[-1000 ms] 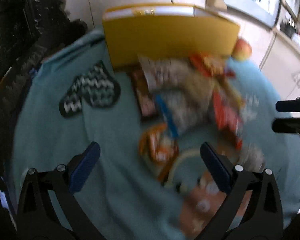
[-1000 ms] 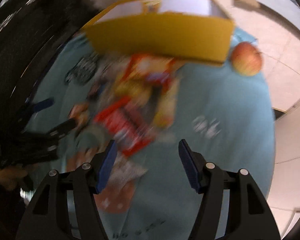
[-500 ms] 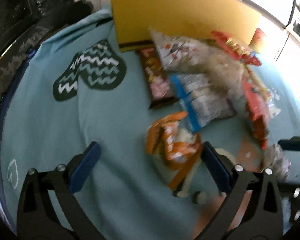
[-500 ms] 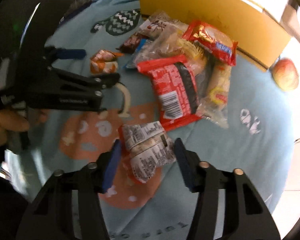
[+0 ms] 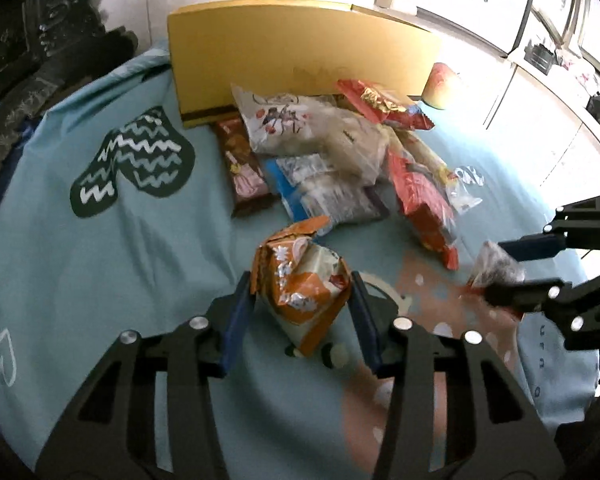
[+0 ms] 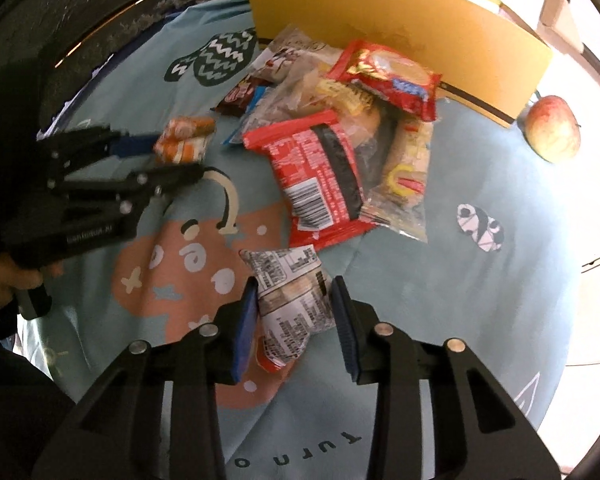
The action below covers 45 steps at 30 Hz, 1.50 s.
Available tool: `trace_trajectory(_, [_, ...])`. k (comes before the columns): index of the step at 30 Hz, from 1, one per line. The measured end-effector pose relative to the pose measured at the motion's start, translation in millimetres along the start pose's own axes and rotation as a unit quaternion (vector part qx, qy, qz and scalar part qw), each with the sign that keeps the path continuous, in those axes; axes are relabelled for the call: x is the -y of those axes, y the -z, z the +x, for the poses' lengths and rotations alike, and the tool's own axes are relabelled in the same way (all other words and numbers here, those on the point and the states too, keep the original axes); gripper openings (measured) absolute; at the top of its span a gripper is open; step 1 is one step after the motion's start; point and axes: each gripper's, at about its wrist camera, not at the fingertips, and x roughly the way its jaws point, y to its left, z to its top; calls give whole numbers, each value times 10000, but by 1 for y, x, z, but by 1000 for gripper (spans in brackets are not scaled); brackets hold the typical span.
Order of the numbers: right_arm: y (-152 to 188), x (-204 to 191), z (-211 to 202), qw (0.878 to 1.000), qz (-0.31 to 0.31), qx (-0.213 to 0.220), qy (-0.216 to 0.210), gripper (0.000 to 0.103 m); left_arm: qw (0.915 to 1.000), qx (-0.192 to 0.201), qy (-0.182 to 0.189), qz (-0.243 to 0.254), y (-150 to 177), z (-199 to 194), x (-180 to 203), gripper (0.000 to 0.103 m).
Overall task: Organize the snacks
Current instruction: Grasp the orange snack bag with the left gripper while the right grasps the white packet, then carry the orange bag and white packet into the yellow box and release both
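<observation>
Nearest in the left wrist view, the left gripper (image 5: 302,298) is closed on an orange-and-white snack packet (image 5: 300,276), its blue pads pressed against both sides of the wrapper. Half a second before, the same packet lay on the cloth between widely parted fingers; the grasp has therefore just been made. In the right wrist view, the right gripper (image 6: 294,308) is likewise clamped on a small white printed packet (image 6: 290,296), around which its fingers had stood only loosely half a second earlier. Both packets are thus judged to be secured for transfer, though whether either has left the cloth cannot be told.

Farther out, the remaining snacks are seen heaped together on the blue printed cloth (image 5: 100,264): a red barcode packet (image 6: 320,176), a brown bar wrapper (image 5: 242,168), a clear bag with a blue edge (image 5: 324,192), and a red-and-gold packet (image 6: 388,76) on top. Beyond the heap stands the yellow box (image 5: 300,56), presumed to be the destination, with an apple (image 6: 552,128) just beside its right corner.
</observation>
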Motion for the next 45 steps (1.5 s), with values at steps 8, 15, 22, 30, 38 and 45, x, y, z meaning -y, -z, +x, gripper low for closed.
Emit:
trace_trajectory(8, [0, 13, -40, 9990, 186, 401, 68, 37, 9989, 449, 143, 40, -16, -36, 6, 47])
trace_trajectory(15, [-15, 28, -77, 9955, 418, 839, 154, 37, 9956, 897, 259, 128, -52, -70, 22, 47])
trace_trajectory(22, [-80, 56, -154, 9834, 615, 1692, 225, 37, 9887, 1464, 338, -16, -127, -103, 25, 47])
trace_trajectory(30, [-172, 86, -219, 9706, 554, 2313, 361, 37, 9816, 1880, 208, -267, -237, -120, 12, 47])
trace_trajectory(38, [-240, 116, -212, 9679, 650, 2381, 482, 38, 9860, 1643, -79, -270, -303, -88, -3, 49])
trace_trajectory(45, [-269, 143, -153, 9754, 858, 1893, 730, 64, 9906, 972, -407, -870, -324, -28, -35, 101])
